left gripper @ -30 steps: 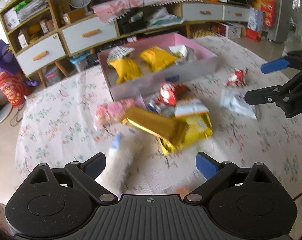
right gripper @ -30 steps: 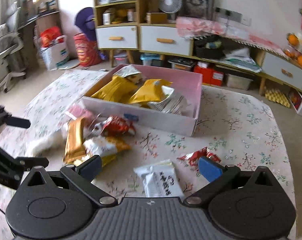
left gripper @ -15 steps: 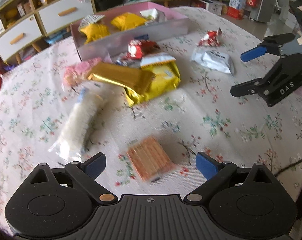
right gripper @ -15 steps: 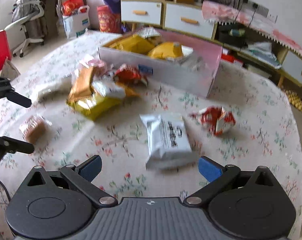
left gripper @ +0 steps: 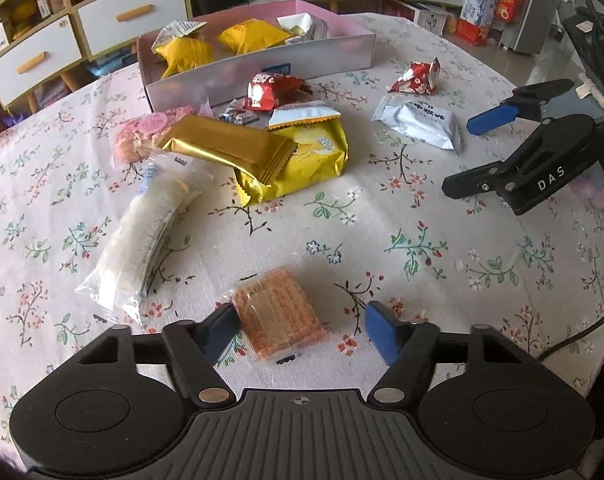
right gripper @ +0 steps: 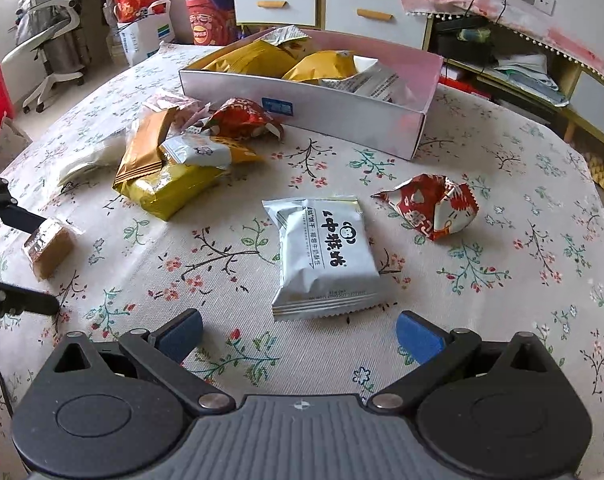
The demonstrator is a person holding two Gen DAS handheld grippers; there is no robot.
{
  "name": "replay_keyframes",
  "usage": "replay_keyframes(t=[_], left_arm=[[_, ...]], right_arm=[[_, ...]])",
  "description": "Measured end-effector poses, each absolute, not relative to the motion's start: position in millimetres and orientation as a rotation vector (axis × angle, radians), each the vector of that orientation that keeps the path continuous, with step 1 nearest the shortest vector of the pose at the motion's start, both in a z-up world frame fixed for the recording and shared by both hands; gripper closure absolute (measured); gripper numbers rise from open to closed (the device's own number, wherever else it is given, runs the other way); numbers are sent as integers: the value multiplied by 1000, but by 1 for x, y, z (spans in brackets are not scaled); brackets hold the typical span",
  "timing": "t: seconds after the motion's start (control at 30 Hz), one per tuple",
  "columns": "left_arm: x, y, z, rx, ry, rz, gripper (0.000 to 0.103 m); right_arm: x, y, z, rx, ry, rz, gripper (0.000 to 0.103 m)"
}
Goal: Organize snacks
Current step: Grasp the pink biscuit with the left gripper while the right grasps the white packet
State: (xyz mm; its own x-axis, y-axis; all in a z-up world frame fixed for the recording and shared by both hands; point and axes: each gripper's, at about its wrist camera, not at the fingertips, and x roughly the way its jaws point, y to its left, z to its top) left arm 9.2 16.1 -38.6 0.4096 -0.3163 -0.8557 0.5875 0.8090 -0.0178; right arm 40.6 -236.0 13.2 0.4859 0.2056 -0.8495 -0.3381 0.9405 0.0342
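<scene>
- The left hand-held gripper point(left gripper: 300, 326) sits low at the bottom of its own view, jaws spread wide around a small clear-wrapped packet of orange-brown biscuits point(left gripper: 278, 314); the packet lies flat on the flowered cloth tabletop point(left gripper: 441, 264), close against the left blue pad, well apart from the right one.
- The right hand-held gripper point(right gripper: 300, 336) is also wide apart and holds nothing; a white foil snack pouch with black lettering point(right gripper: 323, 252) lies on the cloth just ahead of its fingertips, slightly right of centre.
- To the right of that pouch, a crumpled red-and-white wrapper point(right gripper: 431, 208) rests by itself.
- In the upper middle of both views stands a shallow pink cardboard box with a grey front wall point(left gripper: 262, 68), holding yellow bags and a silvery one.
- Before the box, left of centre, a heap: a gold foil bar pack point(left gripper: 230, 150) lying across a yellow bag point(left gripper: 302, 164), a red packet point(left gripper: 272, 88) behind, a pink packet point(left gripper: 142, 136) beside.
- A long clear sleeve of white crackers point(left gripper: 142, 236) lies at the left.
</scene>
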Motion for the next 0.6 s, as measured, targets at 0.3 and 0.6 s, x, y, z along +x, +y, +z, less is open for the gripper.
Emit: replay_keyframes(t=[0.3, 0.6], left_arm=[[15, 13, -38, 303, 984, -570, 53], [20, 9, -37, 304, 966, -563, 65]], right_arm=[[52, -235, 12, -164, 1024, 368, 17], [62, -232, 10, -160, 1014, 366, 17]])
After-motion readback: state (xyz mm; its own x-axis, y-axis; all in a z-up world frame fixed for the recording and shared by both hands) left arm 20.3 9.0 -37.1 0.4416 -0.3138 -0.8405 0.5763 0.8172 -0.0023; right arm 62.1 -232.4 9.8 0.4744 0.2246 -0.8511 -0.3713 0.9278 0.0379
